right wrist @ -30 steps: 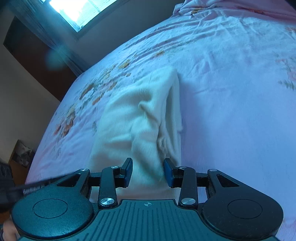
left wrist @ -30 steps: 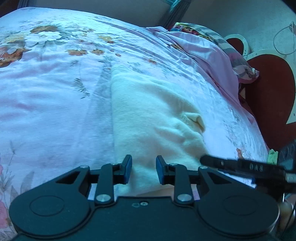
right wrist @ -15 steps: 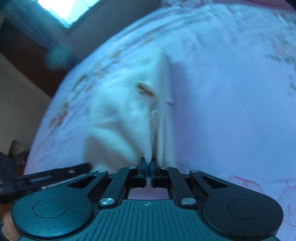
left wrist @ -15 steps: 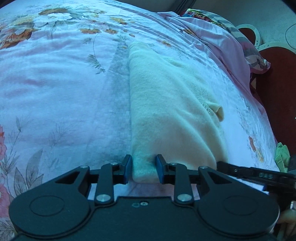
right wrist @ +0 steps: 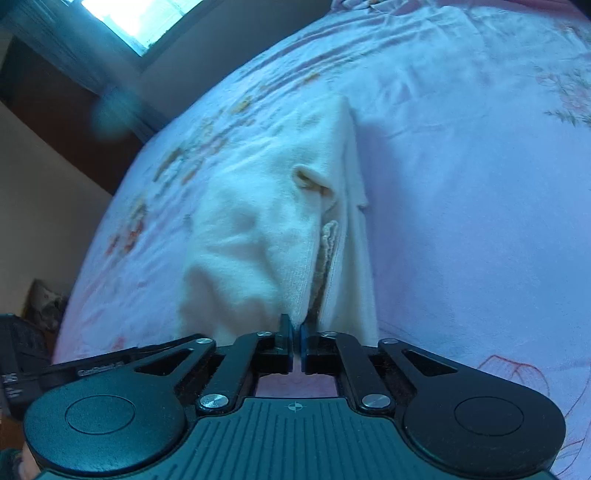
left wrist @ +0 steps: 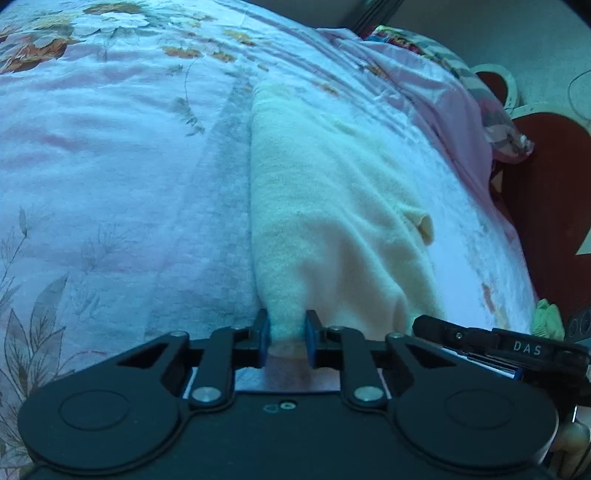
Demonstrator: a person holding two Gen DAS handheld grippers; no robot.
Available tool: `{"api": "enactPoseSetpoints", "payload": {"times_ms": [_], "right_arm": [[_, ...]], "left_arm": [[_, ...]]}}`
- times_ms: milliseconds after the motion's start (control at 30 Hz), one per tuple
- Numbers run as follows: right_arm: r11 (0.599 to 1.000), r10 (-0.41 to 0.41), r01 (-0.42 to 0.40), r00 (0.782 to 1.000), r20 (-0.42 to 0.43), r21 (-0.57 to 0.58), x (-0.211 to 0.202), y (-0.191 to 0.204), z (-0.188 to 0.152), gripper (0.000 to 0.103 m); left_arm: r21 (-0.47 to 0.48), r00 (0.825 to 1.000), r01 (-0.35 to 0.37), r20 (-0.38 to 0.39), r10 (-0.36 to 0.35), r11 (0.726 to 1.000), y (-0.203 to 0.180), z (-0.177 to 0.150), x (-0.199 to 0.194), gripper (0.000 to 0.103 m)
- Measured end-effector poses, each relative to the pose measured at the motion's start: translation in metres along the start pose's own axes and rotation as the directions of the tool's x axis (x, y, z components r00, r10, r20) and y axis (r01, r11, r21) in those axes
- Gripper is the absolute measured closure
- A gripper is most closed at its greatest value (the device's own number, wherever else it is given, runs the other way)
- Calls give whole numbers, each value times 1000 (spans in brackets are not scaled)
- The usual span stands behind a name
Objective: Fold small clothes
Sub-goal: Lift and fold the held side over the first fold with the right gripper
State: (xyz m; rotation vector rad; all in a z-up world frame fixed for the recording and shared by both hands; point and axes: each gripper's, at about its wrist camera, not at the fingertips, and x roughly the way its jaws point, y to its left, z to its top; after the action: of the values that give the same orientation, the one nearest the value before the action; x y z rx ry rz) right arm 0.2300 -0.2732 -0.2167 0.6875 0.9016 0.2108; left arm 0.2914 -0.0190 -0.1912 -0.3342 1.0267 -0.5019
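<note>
A cream knitted garment (left wrist: 325,206) lies folded lengthwise on the pink floral bedsheet (left wrist: 110,177). My left gripper (left wrist: 287,334) holds the garment's near left corner between its blue pads, which press into the cloth while the jaws are closing. In the right wrist view the same cream garment (right wrist: 266,221) bunches up toward my right gripper (right wrist: 295,332), whose jaws are shut on its near right edge. The right gripper's black arm (left wrist: 498,347) shows at the lower right of the left wrist view.
A rumpled pink cover and a patterned pillow (left wrist: 480,107) lie at the bed's far right edge. A dark red floor mat (left wrist: 546,206) sits beyond the bed. A window (right wrist: 136,18) and dark furniture (right wrist: 55,107) stand at the far left of the right wrist view.
The right jaws closed on the garment's near edge. The left jaws narrowed around the near left corner, and the cloth now bunches up between both grippers.
</note>
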Motion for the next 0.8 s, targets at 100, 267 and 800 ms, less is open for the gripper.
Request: {"api": "enactPoseSetpoints", "payload": {"times_ms": [100,267,800], "right_arm": [[999,10,-9,999,35,-45,-17,5,5,101],[979,-170,167,985,-21,-118,8,-13,-9,102],[890,-243,281,959,148,-359,74,46,71,101]], "left_arm": [[40,999,24,30,-25,999,2,0,-15,89],[50,1000,-29,3,29,998,11,-11,2,90],[230,994,-90,84,72,969,-38,20,25,85]]}}
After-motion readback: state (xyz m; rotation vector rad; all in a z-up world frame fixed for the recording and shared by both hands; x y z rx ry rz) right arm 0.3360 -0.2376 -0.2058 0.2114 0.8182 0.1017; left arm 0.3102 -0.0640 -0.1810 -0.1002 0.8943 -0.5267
